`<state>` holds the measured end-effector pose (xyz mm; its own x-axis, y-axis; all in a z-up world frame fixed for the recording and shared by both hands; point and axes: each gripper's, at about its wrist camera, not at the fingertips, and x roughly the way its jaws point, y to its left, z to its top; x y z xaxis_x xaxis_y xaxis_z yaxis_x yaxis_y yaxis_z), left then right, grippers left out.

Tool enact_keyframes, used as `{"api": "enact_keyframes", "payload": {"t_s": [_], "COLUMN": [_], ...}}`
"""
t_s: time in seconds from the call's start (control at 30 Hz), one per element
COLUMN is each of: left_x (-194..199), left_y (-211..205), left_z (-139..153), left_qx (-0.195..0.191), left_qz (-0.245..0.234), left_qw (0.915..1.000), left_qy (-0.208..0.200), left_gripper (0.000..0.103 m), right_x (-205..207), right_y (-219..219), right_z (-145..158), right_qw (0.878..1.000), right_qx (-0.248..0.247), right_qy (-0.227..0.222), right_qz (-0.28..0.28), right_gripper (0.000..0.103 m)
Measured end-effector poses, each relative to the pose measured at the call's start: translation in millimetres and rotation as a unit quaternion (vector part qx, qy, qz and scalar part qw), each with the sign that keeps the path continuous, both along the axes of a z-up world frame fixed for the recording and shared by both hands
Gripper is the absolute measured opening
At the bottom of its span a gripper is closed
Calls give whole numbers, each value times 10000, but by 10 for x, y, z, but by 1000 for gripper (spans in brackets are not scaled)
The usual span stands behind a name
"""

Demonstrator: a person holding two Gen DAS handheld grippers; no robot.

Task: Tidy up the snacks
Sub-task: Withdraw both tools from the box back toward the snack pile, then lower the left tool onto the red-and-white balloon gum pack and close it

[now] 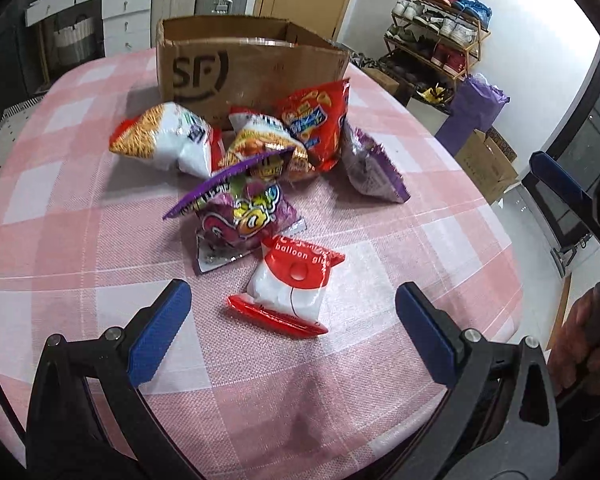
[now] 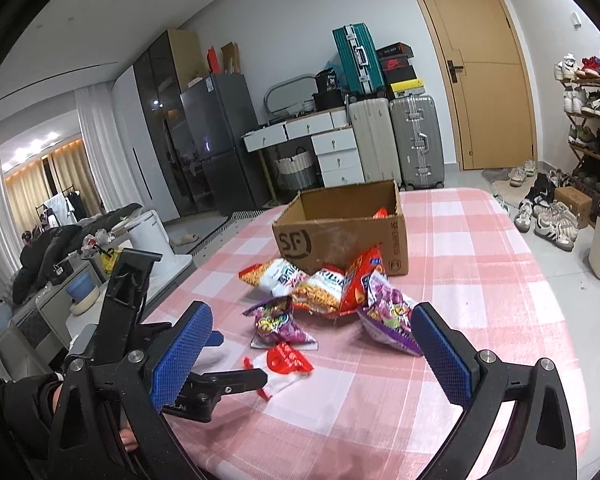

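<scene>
A pile of snack bags lies on the pink checked table (image 1: pixel 100 240) in front of an open cardboard box (image 1: pixel 252 68). Nearest me is a red-and-white packet (image 1: pixel 288 288), lying flat just ahead of and between the fingers of my open left gripper (image 1: pixel 292 290), untouched. Behind it are a purple bag (image 1: pixel 240 216), a second purple bag (image 1: pixel 372 164), a red bag (image 1: pixel 316 120) and two orange-and-white bags (image 1: pixel 164 136). My right gripper (image 2: pixel 310 314) is open and empty, hovering short of the pile. The box (image 2: pixel 340 236) holds a red packet (image 2: pixel 380 213).
A hand (image 1: pixel 588 344) holds the right tool, whose blue finger (image 1: pixel 556 180) shows at the table's right edge. Beyond the table stand suitcases (image 2: pixel 416 140), white drawers (image 2: pixel 332 148) and a shoe rack (image 1: pixel 440 32). Bare cloth lies on both sides of the pile.
</scene>
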<state>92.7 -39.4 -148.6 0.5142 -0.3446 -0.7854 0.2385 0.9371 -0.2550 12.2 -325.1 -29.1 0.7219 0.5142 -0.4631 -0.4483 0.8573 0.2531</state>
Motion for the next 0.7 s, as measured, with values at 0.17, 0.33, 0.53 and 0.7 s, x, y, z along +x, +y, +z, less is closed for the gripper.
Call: {"api": "enact_keyframes", "payload": {"t_s": [0.17,0.33,0.53,0.7], "left_x": [91,131,220,266], "left_y": [-41,-95,-147,-189], "left_z": [-175,-261,-350,-363], "left_qx": [-120,-124,-177,-172], "left_qz": [-120,-191,-299,-408], "left_qw": [9997,9995,9989,9986], "left_qy": [202,233,310,281], "left_gripper": [98,93,82,61], "right_x": [52,81,160,197], "right_y": [-32,-7,-43,-87], "right_z": [-151,-273,-388,-443], "right_qw": [9998,9993,9987,9983], "right_qx": [11,-103,-55,-13], "right_qy": [214,346,503,582], "right_qz": [-5,48,25,-19], "right_gripper": [101,101,101,101]}}
